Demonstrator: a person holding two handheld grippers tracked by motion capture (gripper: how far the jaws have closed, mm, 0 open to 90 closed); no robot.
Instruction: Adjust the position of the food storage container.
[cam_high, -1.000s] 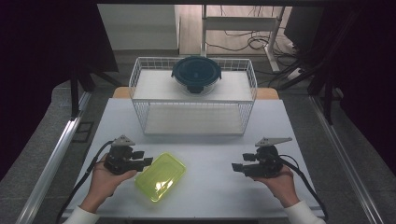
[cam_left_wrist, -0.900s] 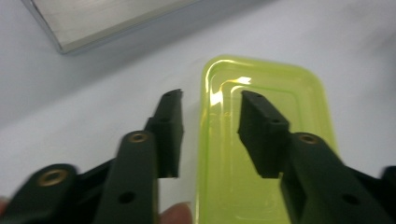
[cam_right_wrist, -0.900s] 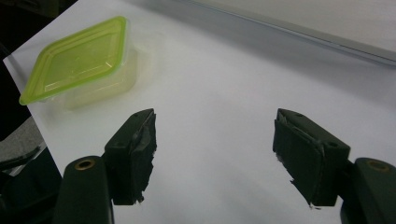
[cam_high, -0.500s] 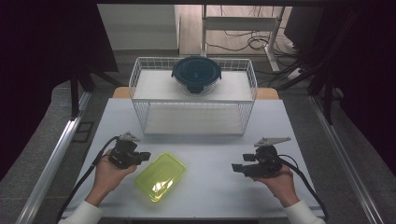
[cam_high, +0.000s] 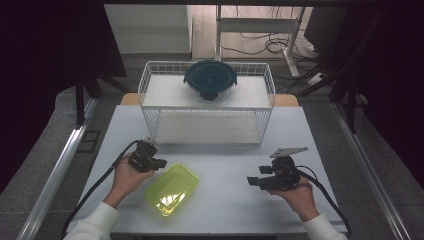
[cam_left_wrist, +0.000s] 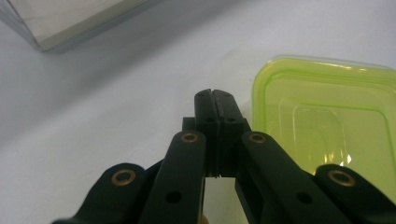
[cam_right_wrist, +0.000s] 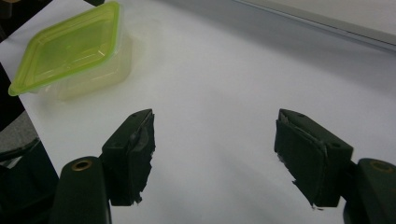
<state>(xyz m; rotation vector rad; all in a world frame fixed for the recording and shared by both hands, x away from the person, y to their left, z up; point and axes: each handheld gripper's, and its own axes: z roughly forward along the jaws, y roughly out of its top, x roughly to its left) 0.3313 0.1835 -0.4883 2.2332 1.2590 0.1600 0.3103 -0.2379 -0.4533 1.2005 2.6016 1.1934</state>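
High view: one green-lidded container (cam_high: 172, 189) near the tabletop's front edge, not yet gripped.
The left gripper (cam_high: 159, 163), just beside it, is seen fully closed on nothing; the right gripper (cam_high: 251, 181) is held wide open and empty. One dark-lidded bowl (cam_high: 210, 80) sits on one wire rack (cam_high: 150, 112).

Bright overhead light on the white table (cam_high: 225, 200), dark surroundings, close views softly blurred.

Glossy translucent green plastic container (cam_high: 172, 189) on a smooth matt white table (cam_high: 225, 170), beside a white wire basket (cam_high: 207, 105).
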